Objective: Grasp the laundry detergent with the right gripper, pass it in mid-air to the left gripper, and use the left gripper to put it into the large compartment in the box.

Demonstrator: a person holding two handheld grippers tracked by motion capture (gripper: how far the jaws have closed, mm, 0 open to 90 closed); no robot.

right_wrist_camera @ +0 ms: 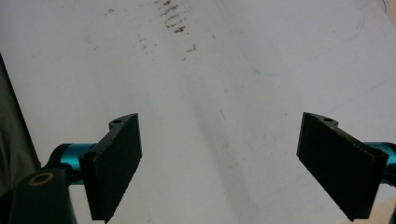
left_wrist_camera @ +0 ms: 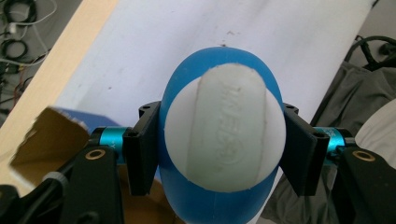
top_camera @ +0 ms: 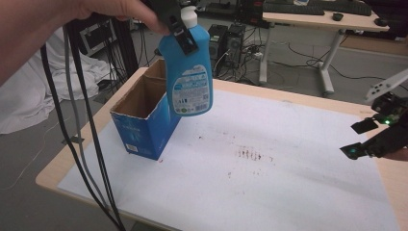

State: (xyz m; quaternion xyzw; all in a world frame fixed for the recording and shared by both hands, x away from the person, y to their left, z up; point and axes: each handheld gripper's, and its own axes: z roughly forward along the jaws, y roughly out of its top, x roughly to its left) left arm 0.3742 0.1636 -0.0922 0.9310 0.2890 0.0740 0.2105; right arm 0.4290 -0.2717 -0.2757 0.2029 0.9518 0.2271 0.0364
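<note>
1. The left hand-held gripper (top_camera: 185, 33) clamps the neck of a blue bottle (top_camera: 188, 72) with a white cap (left_wrist_camera: 225, 127) and a pale label; it hangs in the air above the table (top_camera: 308, 98), over the box's right side.
2. An open blue cardboard box (top_camera: 144, 122) stands near the table's left edge; its inside looks bare.
3. The stained white sheet (top_camera: 269, 159) lies bare to the right; the right hand-held gripper (top_camera: 358, 139), jaws wide and holding nothing, hovers by the right edge.

- We count one blue bottle (top_camera: 188, 77) with one white cap (left_wrist_camera: 225, 128), hanging above the table.
- We count one open blue cardboard box (top_camera: 144, 122), standing on the sheet.
- We see one white sheet (top_camera: 269, 178) spread over one wooden table (top_camera: 48, 175), with one patch of reddish stains (top_camera: 249, 154) on it.
- We count two grippers: the left gripper (left_wrist_camera: 219, 149) and the right gripper (right_wrist_camera: 219, 163), each with two black jaws.
- We see one second table (top_camera: 327, 21) behind, and one white cloth (top_camera: 29, 91) on the floor.
</note>
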